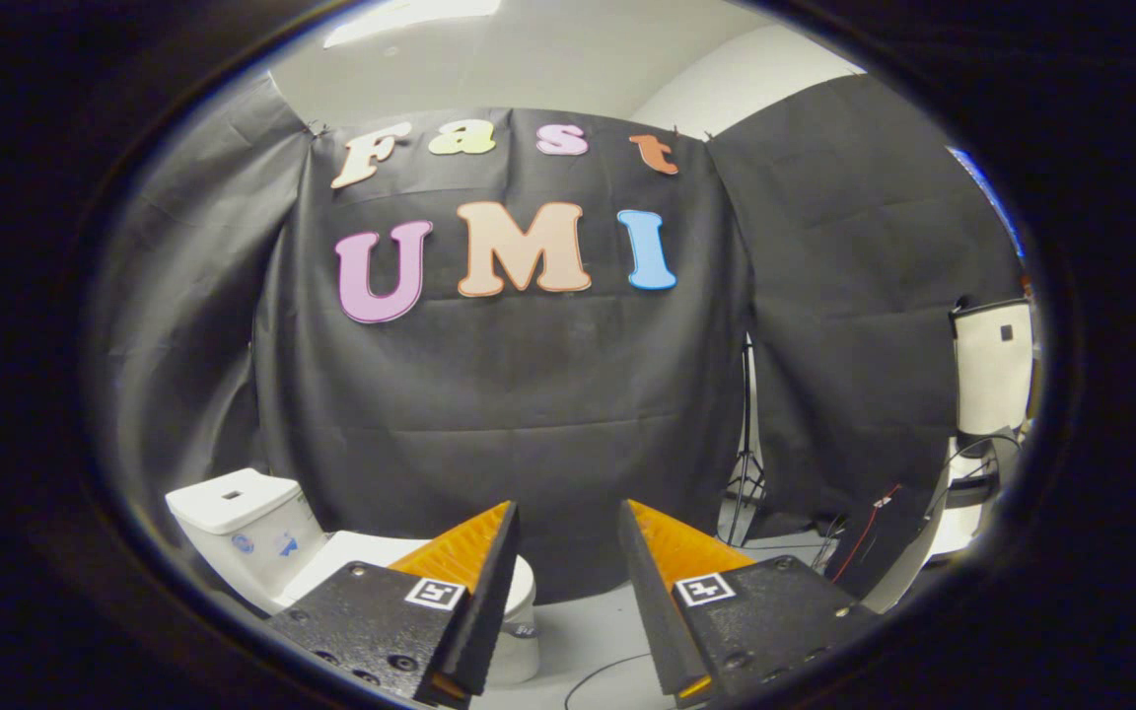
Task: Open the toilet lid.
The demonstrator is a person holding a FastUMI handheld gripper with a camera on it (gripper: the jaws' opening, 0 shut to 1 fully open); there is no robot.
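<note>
The tongs point(568, 523) are released, fingers spread apart with nothing between them. The toilet point(262, 537) stands low to the left, partly behind the left finger, against the black cloth wall point(529, 394). Its lid point(371, 552) lies closed. A tripod point(745, 473) stands beyond the right finger.

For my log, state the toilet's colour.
White, tank and lid alike, in the gripper view. The toilet sits partly behind one finger of the open gripper.

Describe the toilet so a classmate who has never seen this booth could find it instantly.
Start at the black cloth wall and drop to the floor at its foot. The white toilet, lid down, stands there, partly behind one finger of the open claw. It is the sole white fixture there.
</note>
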